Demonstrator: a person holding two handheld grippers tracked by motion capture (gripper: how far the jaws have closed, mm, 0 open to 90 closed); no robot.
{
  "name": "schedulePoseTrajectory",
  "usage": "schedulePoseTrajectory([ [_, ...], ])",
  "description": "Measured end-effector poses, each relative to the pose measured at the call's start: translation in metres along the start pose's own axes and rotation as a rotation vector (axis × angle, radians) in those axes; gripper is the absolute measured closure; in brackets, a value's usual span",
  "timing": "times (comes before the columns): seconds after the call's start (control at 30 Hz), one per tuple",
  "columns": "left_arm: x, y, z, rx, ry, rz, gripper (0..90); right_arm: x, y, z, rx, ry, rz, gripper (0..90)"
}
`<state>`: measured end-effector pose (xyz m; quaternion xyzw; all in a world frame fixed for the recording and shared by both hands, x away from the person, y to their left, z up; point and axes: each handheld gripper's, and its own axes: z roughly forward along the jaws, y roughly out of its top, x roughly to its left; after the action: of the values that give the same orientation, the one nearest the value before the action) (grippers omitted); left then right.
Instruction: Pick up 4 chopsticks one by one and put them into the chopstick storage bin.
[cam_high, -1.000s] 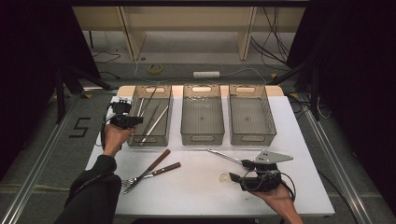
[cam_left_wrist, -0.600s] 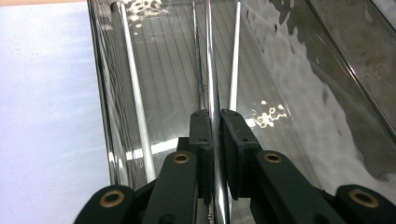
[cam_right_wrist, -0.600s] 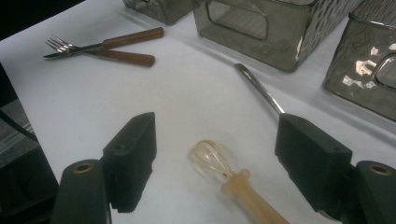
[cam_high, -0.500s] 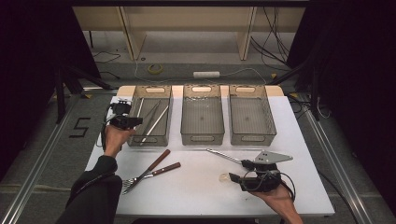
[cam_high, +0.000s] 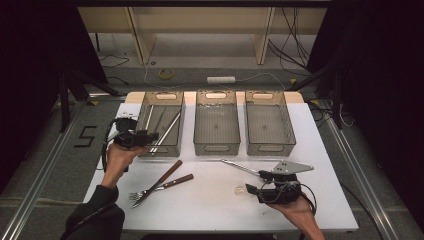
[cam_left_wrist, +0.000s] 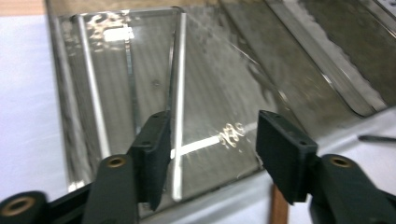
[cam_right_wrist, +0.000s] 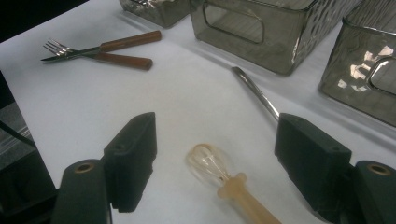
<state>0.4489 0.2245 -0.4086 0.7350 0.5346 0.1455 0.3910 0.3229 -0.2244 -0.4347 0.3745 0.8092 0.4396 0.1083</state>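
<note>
Left gripper view: fingers (cam_left_wrist: 156, 147) just opening, apart over bin (cam_left_wrist: 93, 93); utensil (cam_left_wrist: 179, 107) released.

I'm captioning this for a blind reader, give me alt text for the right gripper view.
A small whisk with a pale handle lies on the white table between the right gripper's open black jaws. Beyond lie a wooden-handled fork, a metal utensil handle and smoky clear bins.

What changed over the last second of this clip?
The left gripper has just opened its jaws over the left bin, nothing between them, and pulled back slightly toward the bin's front. The metal utensils lie inside it. The right gripper, whisk, fork and knife stayed put.
</note>
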Motion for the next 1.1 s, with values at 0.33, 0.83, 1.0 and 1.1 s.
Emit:
schedulePoseTrajectory([
  [0.33,-0.027,-0.014,-0.018,-0.051,-0.067,0.089,30.7,-0.010,0.012,0.001,0.062,-0.040,-0.047,31.0],
  [0.83,-0.047,-0.038,-0.023,-0.106,-0.158,0.133,25.1,-0.039,0.029,0.031,0.225,-0.085,-0.109,40.7],
  [1.0,-0.053,-0.049,-0.028,-0.130,-0.160,0.141,24.1,-0.044,0.032,0.042,0.265,-0.084,-0.130,44.6],
  [1.1,-0.057,-0.058,-0.029,-0.162,-0.144,0.148,24.1,-0.047,0.033,0.047,0.287,-0.077,-0.138,46.5],
])
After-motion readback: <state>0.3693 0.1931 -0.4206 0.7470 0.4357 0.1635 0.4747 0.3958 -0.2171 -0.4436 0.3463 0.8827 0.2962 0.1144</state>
